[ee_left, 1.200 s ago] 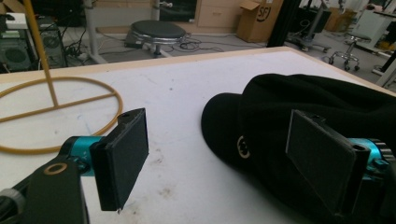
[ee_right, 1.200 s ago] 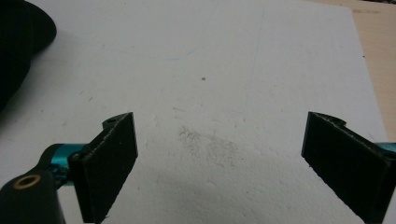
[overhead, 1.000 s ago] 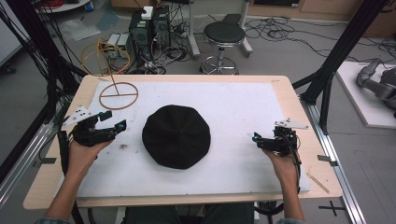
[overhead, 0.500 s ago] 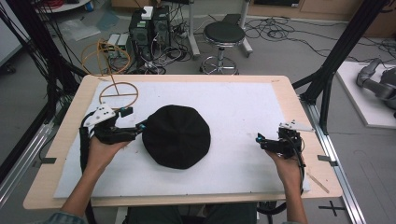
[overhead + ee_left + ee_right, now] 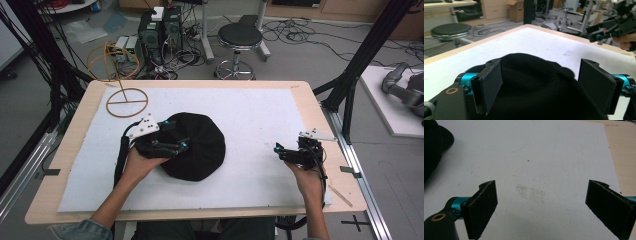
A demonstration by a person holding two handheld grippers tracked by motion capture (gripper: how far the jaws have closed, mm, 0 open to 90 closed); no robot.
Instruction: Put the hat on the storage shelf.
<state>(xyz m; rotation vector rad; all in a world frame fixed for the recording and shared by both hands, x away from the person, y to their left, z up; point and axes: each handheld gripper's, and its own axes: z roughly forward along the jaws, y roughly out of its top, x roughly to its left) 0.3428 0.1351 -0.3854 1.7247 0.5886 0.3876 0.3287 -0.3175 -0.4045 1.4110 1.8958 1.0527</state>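
Hat: black cap [image 5: 196, 145] lies flat mid-mat on the white mat [image 5: 260, 115].
Grasp: I judge I should bite deep into the near-left brim fabric before lifting.
Left gripper [image 5: 172, 142]: my jaws gape around the cap's edge, not yet pinching.
Right gripper [image 5: 281, 151]: jaws spread, empty, hovering well apart from the cap.

Even, fairly bright overhead light falls on the white mat [image 5: 260, 125], with soft, faint shadows and no glare. The black cap [image 5: 534, 85] reads as a flat, detailless mass (folds barely visible). All three views look soft and blocky, and the nearby jaws appear slightly blurred.
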